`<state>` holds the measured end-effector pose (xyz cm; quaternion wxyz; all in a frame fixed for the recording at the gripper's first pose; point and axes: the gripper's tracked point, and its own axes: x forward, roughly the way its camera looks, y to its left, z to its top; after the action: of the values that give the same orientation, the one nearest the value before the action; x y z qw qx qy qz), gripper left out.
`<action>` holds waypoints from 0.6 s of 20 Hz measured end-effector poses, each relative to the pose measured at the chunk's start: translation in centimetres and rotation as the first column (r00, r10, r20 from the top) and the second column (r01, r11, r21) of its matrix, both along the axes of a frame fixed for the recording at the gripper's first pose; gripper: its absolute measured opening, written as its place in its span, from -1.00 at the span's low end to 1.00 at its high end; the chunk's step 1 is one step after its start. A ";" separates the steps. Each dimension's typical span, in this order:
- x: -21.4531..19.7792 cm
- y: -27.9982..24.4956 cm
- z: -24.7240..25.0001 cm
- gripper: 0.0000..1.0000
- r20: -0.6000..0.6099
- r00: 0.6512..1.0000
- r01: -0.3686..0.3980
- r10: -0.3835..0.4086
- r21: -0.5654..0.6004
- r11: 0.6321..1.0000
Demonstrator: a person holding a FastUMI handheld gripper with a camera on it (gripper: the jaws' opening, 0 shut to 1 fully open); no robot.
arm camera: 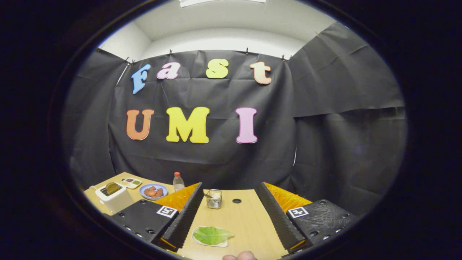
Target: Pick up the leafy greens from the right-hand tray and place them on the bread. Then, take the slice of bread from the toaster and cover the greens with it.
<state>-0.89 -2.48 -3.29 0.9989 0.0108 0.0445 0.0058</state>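
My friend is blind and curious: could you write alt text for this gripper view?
The hand-held gripper hangs open above a wooden table, a green leaf on a white tray between its fingers. To the left stand a white toaster holding bread, a plate and a bottle.

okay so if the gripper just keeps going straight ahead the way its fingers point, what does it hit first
Probably the small wire basket, which stands on the table just beyond the open gripper. The leafy green lies lower, between the fingers, near one of them. Depth is hard to judge.
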 end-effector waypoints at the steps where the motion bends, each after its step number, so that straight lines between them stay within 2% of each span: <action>1: 0.0 0.0 -0.2 0.90 -0.006 1.000 -0.004 0.004 0.000 1.000; 6: 0.6 -0.5 -2.1 0.90 -0.037 0.999 -0.025 0.025 0.008 1.000; 12: 2.0 -0.3 -7.6 0.91 -0.133 0.989 -0.068 0.069 0.013 0.998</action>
<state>1.10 -2.79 -10.85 0.9929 0.0136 0.1115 0.0394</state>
